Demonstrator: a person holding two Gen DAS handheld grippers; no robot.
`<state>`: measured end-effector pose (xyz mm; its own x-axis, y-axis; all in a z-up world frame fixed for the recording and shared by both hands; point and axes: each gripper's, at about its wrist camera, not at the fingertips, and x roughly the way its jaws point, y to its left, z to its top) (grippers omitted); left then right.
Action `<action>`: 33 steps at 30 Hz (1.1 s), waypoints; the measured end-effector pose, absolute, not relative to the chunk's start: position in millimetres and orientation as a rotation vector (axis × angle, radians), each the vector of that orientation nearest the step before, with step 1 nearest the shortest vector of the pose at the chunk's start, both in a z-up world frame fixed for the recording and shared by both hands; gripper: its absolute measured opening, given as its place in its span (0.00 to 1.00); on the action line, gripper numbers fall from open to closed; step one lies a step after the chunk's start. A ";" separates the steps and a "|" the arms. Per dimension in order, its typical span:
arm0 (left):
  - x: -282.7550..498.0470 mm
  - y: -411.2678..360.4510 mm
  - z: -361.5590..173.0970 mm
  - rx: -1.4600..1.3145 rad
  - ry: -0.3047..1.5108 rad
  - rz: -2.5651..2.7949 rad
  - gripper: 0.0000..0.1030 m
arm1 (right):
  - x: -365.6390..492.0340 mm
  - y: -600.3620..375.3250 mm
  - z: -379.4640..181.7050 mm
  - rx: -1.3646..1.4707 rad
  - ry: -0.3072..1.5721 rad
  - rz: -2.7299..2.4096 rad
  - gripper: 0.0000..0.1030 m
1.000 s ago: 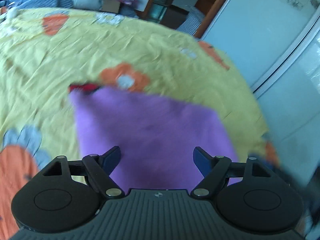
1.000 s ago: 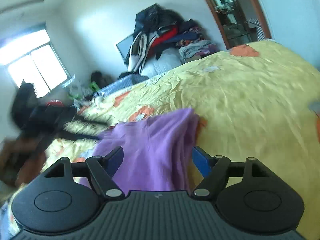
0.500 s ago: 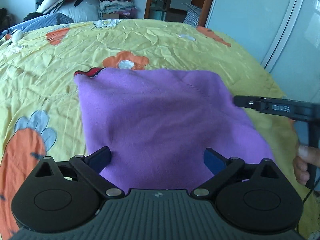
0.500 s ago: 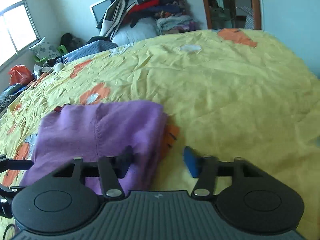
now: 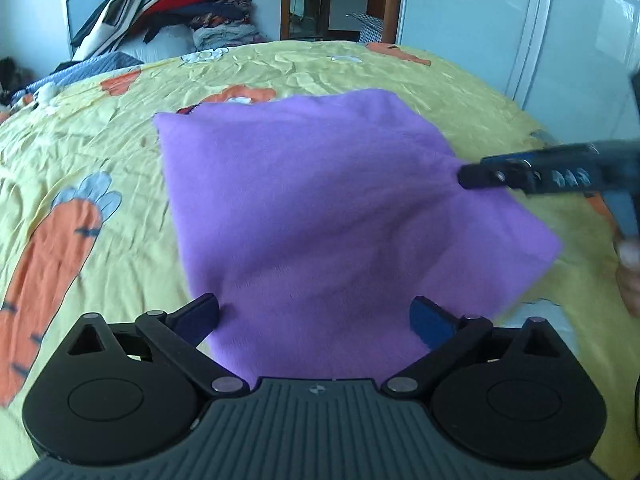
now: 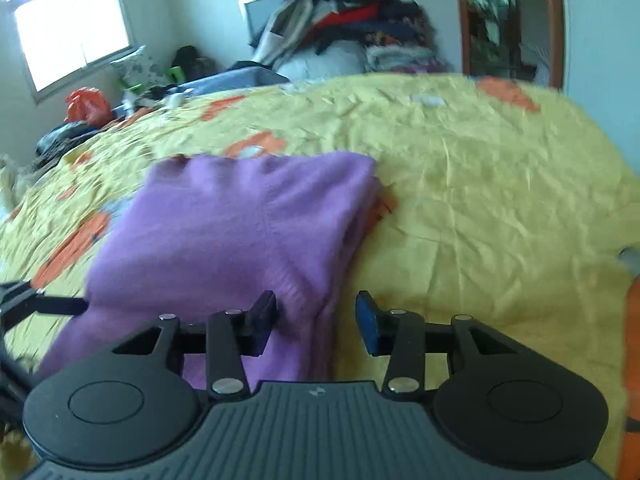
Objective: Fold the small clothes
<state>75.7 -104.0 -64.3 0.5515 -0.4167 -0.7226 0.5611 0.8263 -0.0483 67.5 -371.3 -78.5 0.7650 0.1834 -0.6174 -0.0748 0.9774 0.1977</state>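
A carrot-print yellow bedsheet [image 5: 100,152] covers the bed, and a folded purple garment [image 5: 320,208] lies flat on it, a sliver of red trim showing at its far left corner. The left gripper [image 5: 316,316] hangs over the garment's near edge with its jaws spread wide, pads clear of the fabric, gripping nothing. At the garment's right edge, the right gripper [image 6: 316,314] has that fold of purple cloth between its narrowing jaws, which are closing but not yet pressing. Piled clothes [image 6: 352,20] sit beyond the bed.
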 end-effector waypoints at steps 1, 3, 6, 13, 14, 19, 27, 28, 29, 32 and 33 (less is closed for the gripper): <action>68.4 -99.5 -61.2 0.169 0.794 -0.601 0.97 | 54.3 -365.7 -72.8 0.154 0.665 0.155 0.41; 56.9 -98.2 -64.8 0.167 0.826 -0.629 0.98 | 30.4 -354.2 -69.0 0.149 0.649 0.213 0.41; 40.0 -101.7 -79.5 0.282 0.792 -0.601 0.99 | 11.8 -330.7 -88.7 0.032 0.721 0.241 0.39; 90.1 -80.7 -48.1 0.142 0.797 -0.615 1.00 | 23.8 -343.2 -62.8 0.016 0.656 0.235 0.40; 109.3 -84.2 -43.3 0.126 0.796 -0.604 1.00 | 39.5 -343.9 -58.5 0.003 0.650 0.229 0.40; 232.4 -111.2 -45.6 -0.008 0.896 -0.591 0.93 | 124.9 -338.8 -61.3 -0.023 0.669 0.232 0.40; 295.5 -129.5 -76.7 0.082 0.912 -0.473 1.00 | 165.2 -355.6 -89.0 -0.002 0.740 0.181 0.62; 294.6 -129.9 -75.6 0.064 0.923 -0.457 1.00 | 166.5 -359.2 -87.8 0.036 0.750 0.184 0.62; 293.6 -130.3 -73.1 0.055 0.934 -0.444 1.00 | 165.5 -359.4 -84.3 0.053 0.746 0.179 0.62; 286.5 -128.5 -68.3 0.040 0.932 -0.433 0.98 | 159.6 -350.1 -71.5 -0.004 0.683 0.192 0.62; 283.3 -129.5 -68.4 0.040 0.931 -0.428 0.98 | 163.9 -348.0 -69.7 -0.016 0.679 0.201 0.62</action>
<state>283.3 -129.5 -68.4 0.5192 -0.3404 -0.7840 0.3741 0.9153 -0.1497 163.9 -348.0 -69.7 0.7597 0.1792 -0.6250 -0.1895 0.9806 0.0508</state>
